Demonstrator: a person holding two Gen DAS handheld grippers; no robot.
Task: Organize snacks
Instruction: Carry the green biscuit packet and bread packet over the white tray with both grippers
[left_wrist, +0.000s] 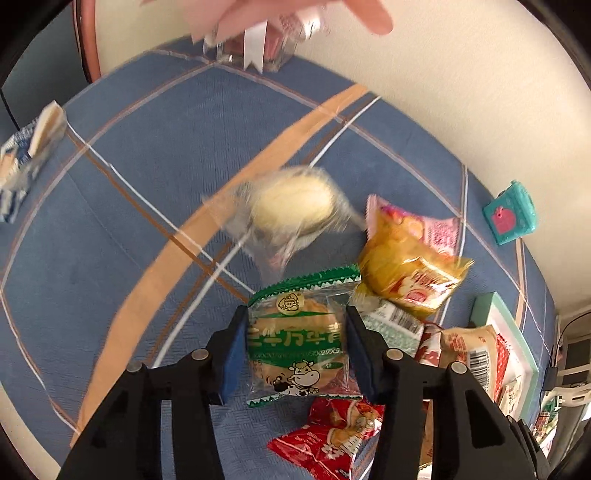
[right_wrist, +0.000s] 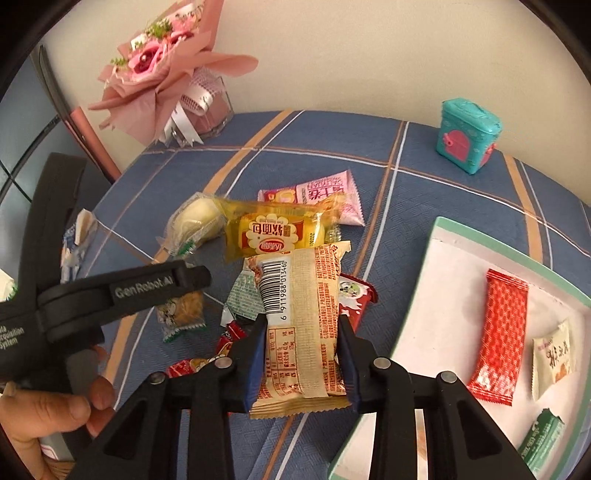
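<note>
My left gripper (left_wrist: 295, 321) is shut on a green-edged biscuit packet with a cow (left_wrist: 297, 341), held above the blue cloth. The same packet shows in the right wrist view (right_wrist: 181, 314) under the left gripper's body (right_wrist: 122, 291). My right gripper (right_wrist: 302, 325) is shut on a beige barcode snack packet (right_wrist: 301, 332). A pile of snacks lies ahead: a yellow bread packet (right_wrist: 277, 232), a pale round bun in clear wrap (right_wrist: 195, 219), a pink packet (right_wrist: 325, 194) and a red packet (left_wrist: 332, 435).
A white tray with a green rim (right_wrist: 439, 229) at the right holds a red packet (right_wrist: 500, 336), a cream packet (right_wrist: 554, 360) and a green packet (right_wrist: 541, 441). A teal toy box (right_wrist: 467, 134) and a pink bouquet (right_wrist: 162, 74) stand at the back. A blue-white packet (left_wrist: 26, 162) lies far left.
</note>
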